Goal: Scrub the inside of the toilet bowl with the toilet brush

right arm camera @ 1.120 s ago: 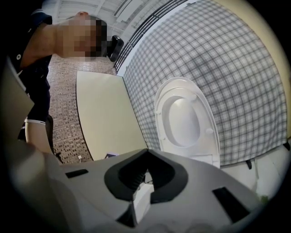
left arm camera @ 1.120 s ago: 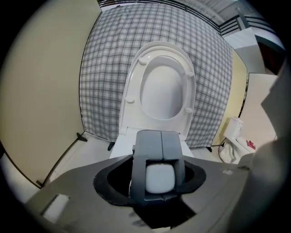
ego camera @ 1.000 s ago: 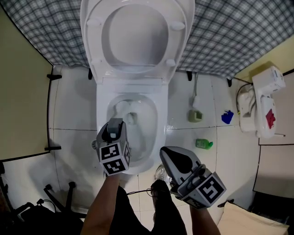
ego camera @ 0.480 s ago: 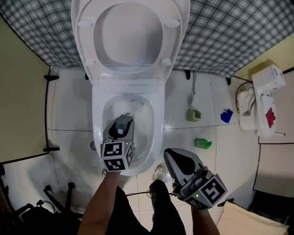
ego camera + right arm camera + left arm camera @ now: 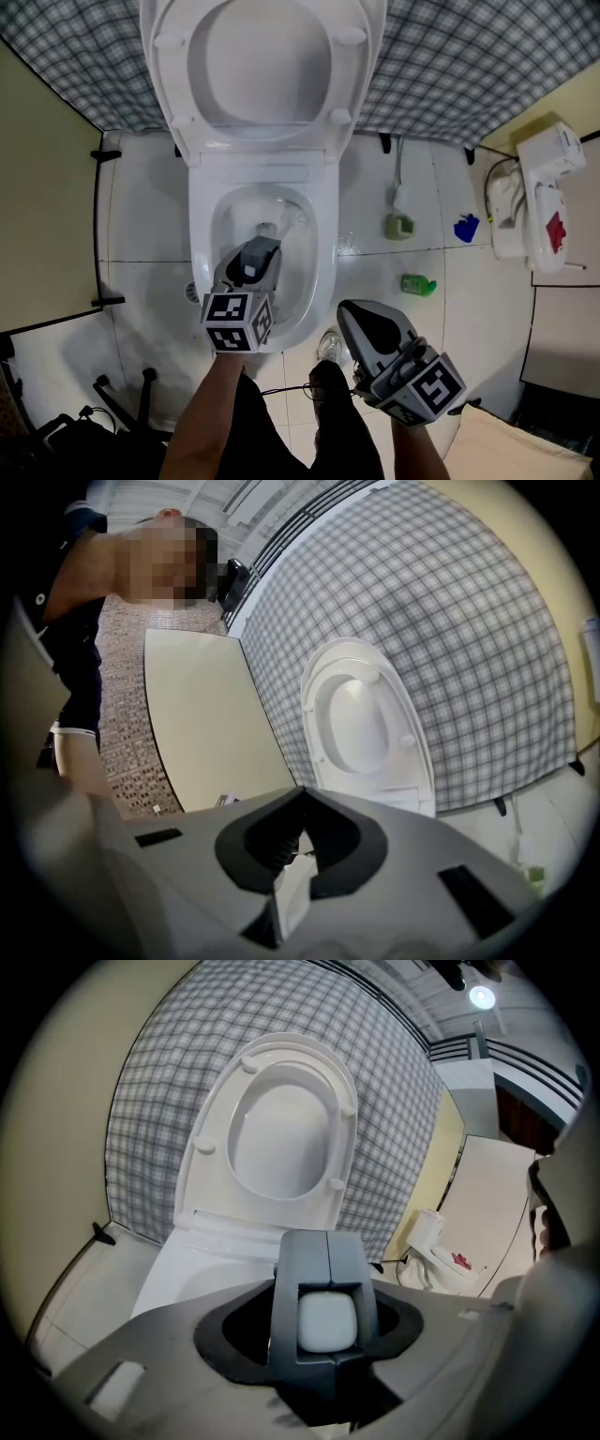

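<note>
Left gripper (image 5: 253, 261) apparently clamps the toilet brush (image 5: 326, 1324)

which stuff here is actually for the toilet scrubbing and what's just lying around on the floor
For the job: toilet bowl, toilet brush clamped in the left gripper.

Lying about: green bottle, blue object, green holder, white unit at the right; right gripper shut, empty.

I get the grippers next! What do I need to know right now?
Left gripper: shut on the toilet brush, over the toilet bowl.
Right gripper: shut and empty, just outside the bowl's near right edge.
Toilet seat: up.
Done: brush in hand, pointed into the bowl.
Left: scrub all round the inside. I cannot tell how much is already scrubbed.
</note>
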